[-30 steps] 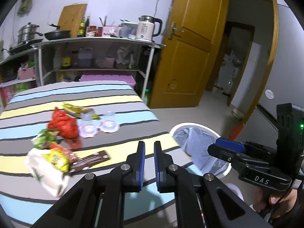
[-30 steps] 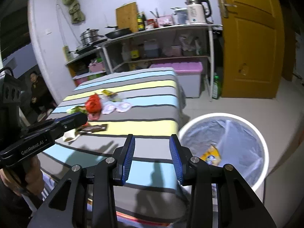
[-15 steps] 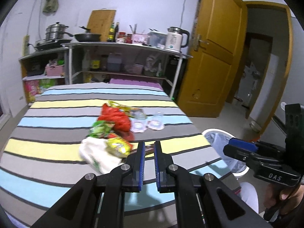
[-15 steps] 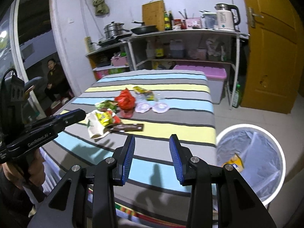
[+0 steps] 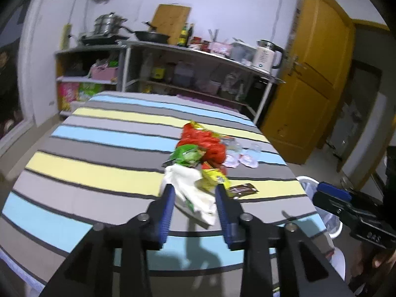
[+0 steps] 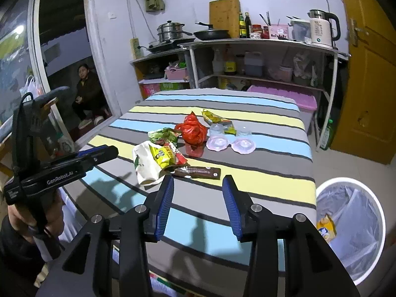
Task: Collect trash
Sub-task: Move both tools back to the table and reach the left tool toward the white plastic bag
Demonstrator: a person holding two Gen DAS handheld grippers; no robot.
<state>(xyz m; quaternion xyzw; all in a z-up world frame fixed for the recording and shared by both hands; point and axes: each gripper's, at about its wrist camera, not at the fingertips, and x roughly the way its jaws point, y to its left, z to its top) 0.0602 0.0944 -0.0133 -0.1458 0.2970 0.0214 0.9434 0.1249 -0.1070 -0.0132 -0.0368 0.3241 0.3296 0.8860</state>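
Left wrist view: the left gripper [image 5: 195, 199] has jaws that have just been opening, now spread w/ nothing pinched, lined up on the white crumpled bag [image 5: 191, 195] at the near end of the trash pile on the striped table [image 5: 99, 173] — prob. featherlight, soft, collapses under the pads, so bite a bunched fold, not a flat face. Right wrist view: the right gripper [image 6: 197, 199] also spread & empty, jaws having widened a bit, above the flat brown wrapper [image 6: 198, 172] — thin, slick, likely to skate, so take an edge; lined bin [image 6: 351, 232] sits on the floor just right of the table.
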